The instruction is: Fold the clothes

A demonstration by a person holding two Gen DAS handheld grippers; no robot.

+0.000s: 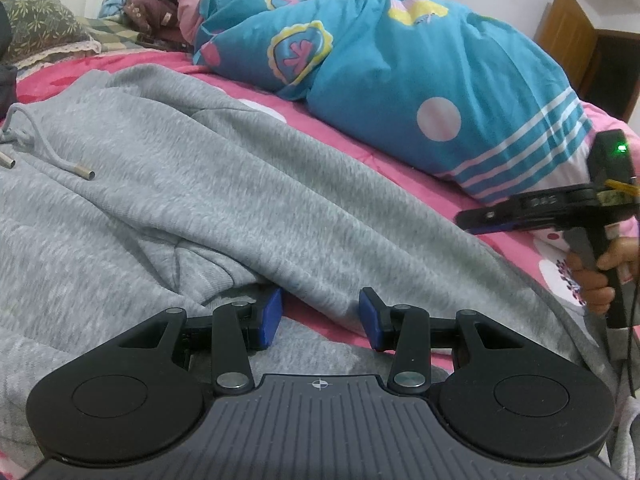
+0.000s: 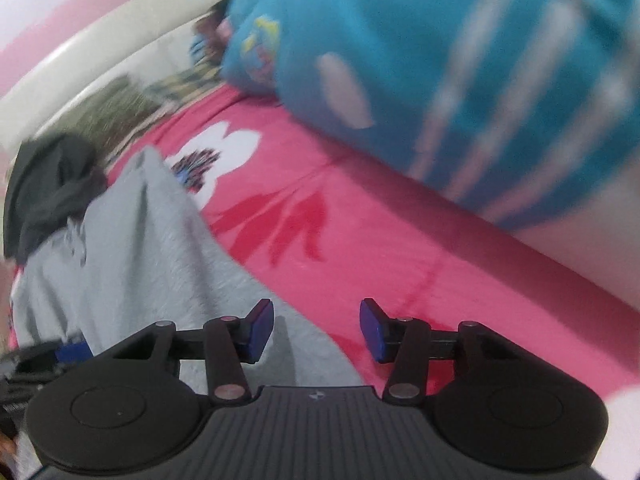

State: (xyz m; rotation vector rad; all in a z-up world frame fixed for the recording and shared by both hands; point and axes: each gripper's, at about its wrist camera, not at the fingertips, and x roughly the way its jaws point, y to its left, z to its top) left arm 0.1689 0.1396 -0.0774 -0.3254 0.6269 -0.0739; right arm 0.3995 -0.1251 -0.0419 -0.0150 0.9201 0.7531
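A grey fleece garment (image 1: 200, 184) with two metal-tipped drawstrings (image 1: 86, 174) lies spread on the pink bed sheet (image 1: 420, 184). One part is folded across it. My left gripper (image 1: 322, 316) hovers low over the garment's near edge. Its blue pads (image 1: 270, 312) stand apart, with cloth and sheet showing in the gap and nothing pinched. My right gripper (image 2: 318, 328) is open over the garment's right edge (image 2: 160, 248), where grey cloth meets pink sheet. In the left wrist view the right gripper (image 1: 466, 218) appears side-on at the far right, held by a hand (image 1: 596, 276).
A bulky blue quilt (image 1: 400, 60) with cartoon prints lies along the far side of the bed. Patterned pillows (image 1: 40, 20) sit at the back left. A dark garment (image 2: 52, 184) is bunched beyond the grey one. A wooden door (image 1: 572, 40) stands at the right.
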